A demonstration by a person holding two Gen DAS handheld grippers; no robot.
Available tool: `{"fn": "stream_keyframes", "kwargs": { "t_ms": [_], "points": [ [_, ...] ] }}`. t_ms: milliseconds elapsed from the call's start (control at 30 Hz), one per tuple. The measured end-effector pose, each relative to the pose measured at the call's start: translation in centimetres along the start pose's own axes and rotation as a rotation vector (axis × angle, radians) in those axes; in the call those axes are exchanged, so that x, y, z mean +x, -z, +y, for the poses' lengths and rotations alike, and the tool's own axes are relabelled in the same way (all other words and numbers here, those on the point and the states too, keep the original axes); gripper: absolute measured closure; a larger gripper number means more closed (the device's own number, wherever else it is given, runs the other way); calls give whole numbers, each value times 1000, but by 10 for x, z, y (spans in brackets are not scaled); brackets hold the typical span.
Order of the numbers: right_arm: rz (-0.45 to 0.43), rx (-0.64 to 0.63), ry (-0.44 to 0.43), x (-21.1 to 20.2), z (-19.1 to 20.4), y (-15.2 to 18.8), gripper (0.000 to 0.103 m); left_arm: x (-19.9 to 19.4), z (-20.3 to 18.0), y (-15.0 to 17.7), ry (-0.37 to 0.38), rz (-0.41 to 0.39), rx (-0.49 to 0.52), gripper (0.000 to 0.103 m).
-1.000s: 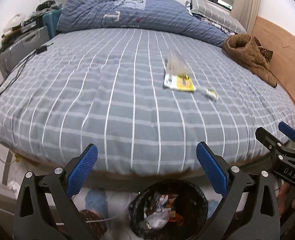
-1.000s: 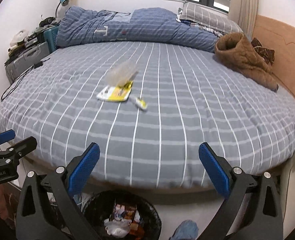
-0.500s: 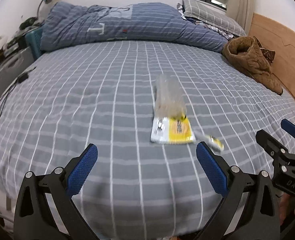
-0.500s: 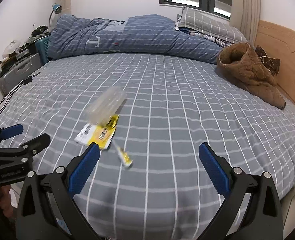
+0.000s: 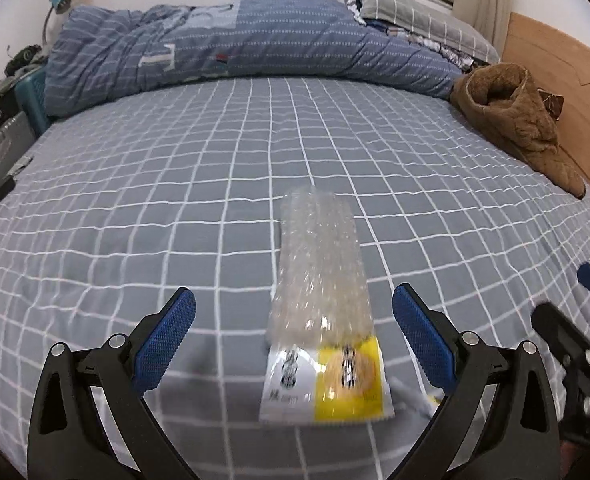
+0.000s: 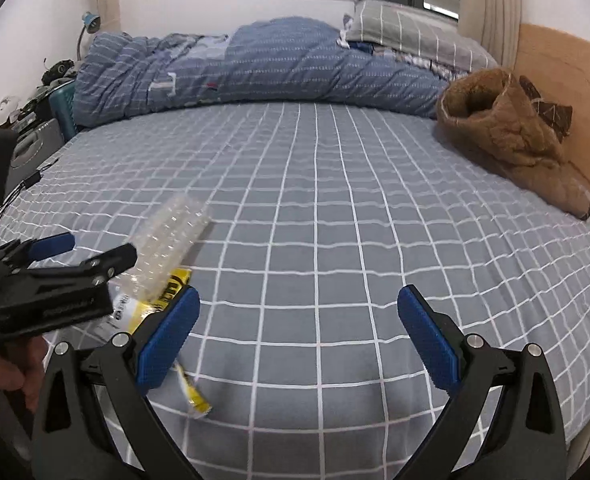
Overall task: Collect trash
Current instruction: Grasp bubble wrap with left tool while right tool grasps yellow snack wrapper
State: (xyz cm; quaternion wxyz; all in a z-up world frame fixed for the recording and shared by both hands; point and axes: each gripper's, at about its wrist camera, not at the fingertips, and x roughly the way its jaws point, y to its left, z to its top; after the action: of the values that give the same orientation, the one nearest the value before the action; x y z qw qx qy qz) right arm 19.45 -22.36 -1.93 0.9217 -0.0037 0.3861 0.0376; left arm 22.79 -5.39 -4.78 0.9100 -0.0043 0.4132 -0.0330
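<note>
- Left wrist view: you are holding your left gripper (image 5: 293,332) with its jaws spread wide and gripping nothing, just above the grey checked bedsheet (image 5: 175,200). The bubble-wrap sleeve (image 5: 319,268) is lying on the sheet between the blue pads (image 5: 163,340), overlapping the yellow-and-white wrapper (image 5: 327,388) nearer you.
- Right wrist view: your right gripper (image 6: 299,338) is gaping too, empty. The bubble-wrap sleeve (image 6: 171,236) is lying left of it, and a small yellow sachet (image 6: 195,396) is sitting near its left pad (image 6: 167,336).
</note>
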Motion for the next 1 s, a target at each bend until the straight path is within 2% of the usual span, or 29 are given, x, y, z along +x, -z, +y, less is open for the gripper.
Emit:
{"fn": "stream_keyframes", "kwargs": {
  "t_ms": [67, 167, 233, 267, 400, 500, 733, 1000],
  "points": [
    [15, 15, -7, 10, -5, 2, 8, 13, -2, -3, 4, 17, -9, 9],
    [37, 22, -14, 22, -7, 5, 8, 31, -8, -6, 7, 40, -7, 17],
    [51, 28, -20, 28, -8, 7, 8, 41, -10, -7, 0, 57, -1, 27],
    [53, 31, -24, 30, -10, 8, 8, 45, -11, -7, 0, 61, -1, 33],
    [63, 20, -27, 34, -7, 10, 8, 57, -10, -6, 13, 83, -6, 69],
    [66, 15, -27, 35, -1, 8, 8, 55, -8, -5, 14, 77, -1, 81],
    [57, -1, -54, 31, 33, -3, 8, 27, 26, -3, -8, 34, -39, 83],
    [94, -68, -106, 42, 114, -5, 8, 0, 88, 15, -41, 14, -85, 83]
  ]
}}
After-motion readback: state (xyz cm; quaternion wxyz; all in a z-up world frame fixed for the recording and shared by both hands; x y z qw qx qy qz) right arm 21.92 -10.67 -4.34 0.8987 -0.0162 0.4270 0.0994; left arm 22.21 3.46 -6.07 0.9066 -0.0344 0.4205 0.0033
